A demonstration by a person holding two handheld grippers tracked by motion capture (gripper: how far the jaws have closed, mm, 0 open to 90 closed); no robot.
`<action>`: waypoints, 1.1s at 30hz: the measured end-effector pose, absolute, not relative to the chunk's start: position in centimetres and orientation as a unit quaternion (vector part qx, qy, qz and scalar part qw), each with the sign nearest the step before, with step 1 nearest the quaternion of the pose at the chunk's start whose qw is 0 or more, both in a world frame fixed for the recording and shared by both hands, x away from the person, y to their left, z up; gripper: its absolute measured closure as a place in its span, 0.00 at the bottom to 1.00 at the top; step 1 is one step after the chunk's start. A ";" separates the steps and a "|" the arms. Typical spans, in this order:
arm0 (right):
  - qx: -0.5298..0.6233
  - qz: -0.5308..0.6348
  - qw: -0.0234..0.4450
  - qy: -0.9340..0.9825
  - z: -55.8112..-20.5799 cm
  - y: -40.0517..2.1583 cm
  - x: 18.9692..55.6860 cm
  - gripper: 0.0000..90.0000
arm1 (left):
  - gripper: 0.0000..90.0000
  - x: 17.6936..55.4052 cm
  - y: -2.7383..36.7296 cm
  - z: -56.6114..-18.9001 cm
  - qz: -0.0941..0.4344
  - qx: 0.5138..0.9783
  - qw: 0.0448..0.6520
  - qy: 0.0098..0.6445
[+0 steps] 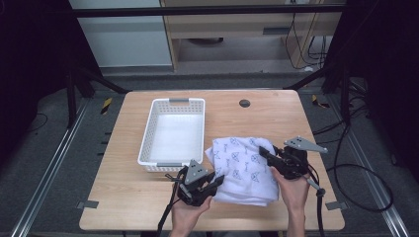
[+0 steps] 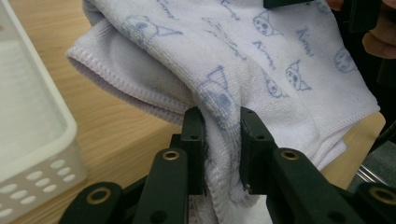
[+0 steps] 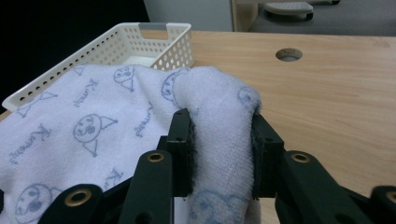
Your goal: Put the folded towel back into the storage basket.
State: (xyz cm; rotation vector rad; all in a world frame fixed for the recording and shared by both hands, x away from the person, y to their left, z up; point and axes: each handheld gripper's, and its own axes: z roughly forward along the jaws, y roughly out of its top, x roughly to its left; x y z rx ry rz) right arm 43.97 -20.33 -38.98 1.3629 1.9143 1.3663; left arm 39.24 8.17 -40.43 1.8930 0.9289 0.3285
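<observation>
A folded white towel (image 1: 244, 170) printed with blue cat faces lies on the wooden table (image 1: 257, 118), right of the basket. My left gripper (image 1: 217, 181) is shut on the towel's near left edge; in the left gripper view the cloth (image 2: 261, 79) bunches between its jaws (image 2: 223, 140). My right gripper (image 1: 263, 152) is shut on the towel's far right edge, and in the right gripper view a thick fold of the towel (image 3: 93, 126) is pinched between the jaws (image 3: 223, 144).
An empty white perforated basket (image 1: 174, 132) stands on the table just left of the towel; its rim (image 2: 37, 154) is close to my left gripper, and the basket (image 3: 116, 44) sits beyond the towel in the right gripper view. A round cable hole (image 1: 244, 103) is at the back.
</observation>
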 end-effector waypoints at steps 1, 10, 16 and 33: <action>0.488 0.492 0.213 0.689 -38.8 -20.2 44.0 0.74 | 0.82 39.3 8.3 -40.2 0.137 0.776 0.483 0.381; 0.477 0.502 0.230 0.684 -37.1 -19.0 44.3 0.74 | 0.82 39.6 9.0 -39.2 0.150 0.771 0.488 0.380; 0.470 0.505 0.237 0.684 -36.2 -18.2 44.6 0.74 | 0.82 39.9 9.8 -38.5 0.157 0.766 0.493 0.382; 0.449 0.514 0.253 0.686 -34.0 -15.5 45.6 0.74 | 0.82 40.4 12.2 -36.8 0.180 0.754 0.499 0.387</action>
